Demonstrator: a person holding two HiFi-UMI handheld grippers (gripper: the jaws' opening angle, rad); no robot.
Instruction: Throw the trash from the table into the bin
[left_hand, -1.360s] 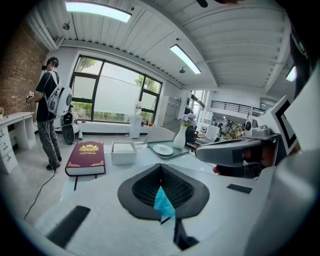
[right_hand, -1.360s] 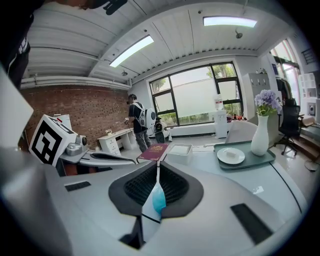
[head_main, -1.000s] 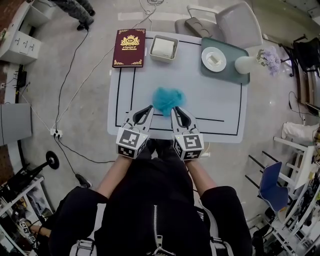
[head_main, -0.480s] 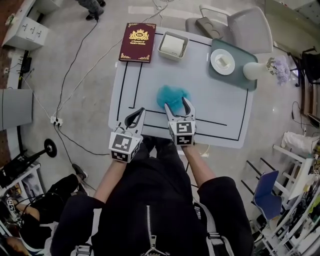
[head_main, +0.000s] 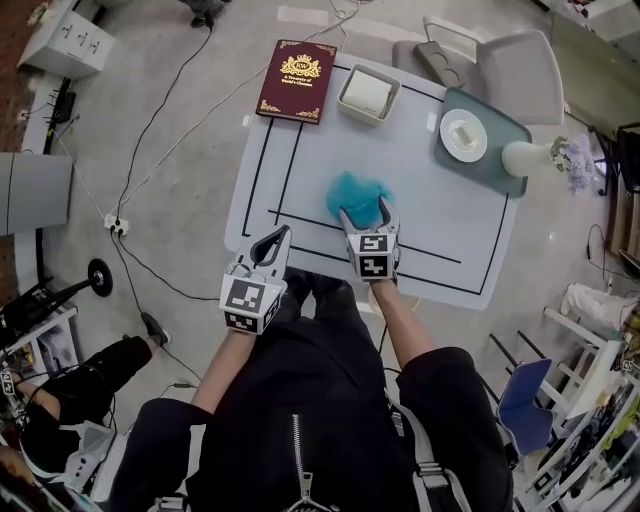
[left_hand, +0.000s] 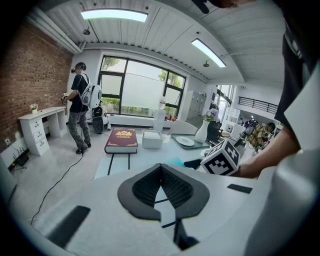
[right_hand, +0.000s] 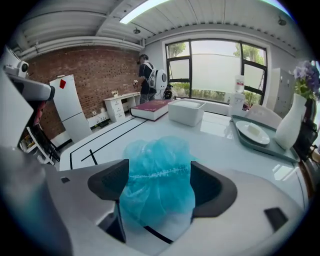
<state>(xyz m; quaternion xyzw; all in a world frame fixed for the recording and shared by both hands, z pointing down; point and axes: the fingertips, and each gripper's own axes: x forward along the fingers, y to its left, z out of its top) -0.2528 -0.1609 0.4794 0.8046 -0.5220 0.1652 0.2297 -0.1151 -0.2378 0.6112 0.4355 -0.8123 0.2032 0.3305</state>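
The trash is a crumpled light-blue plastic bundle (head_main: 358, 193) lying on the white table (head_main: 300, 150) near its front middle. My right gripper (head_main: 365, 212) has come down over it. Its jaws are opening and stand wide, with the bundle (right_hand: 156, 150) filling the gap between the pads; I see no squeeze on it. My left gripper (head_main: 277, 237) hangs at the table's near left edge, off the trash. In the left gripper view its tips (left_hand: 161, 167) meet with nothing between them. No bin shows in any view.
A maroon book (head_main: 298, 80) and a white box (head_main: 368, 95) sit at the table's far side. A grey-green tray (head_main: 497, 120) with a plate and a white vase (head_main: 525, 158) stand far right. A chair (head_main: 520, 65) stands behind. Cables run on the floor at left.
My right gripper dropped onto the blue bundle and its jaws spread around it. The left gripper drew back to the table's near left edge.
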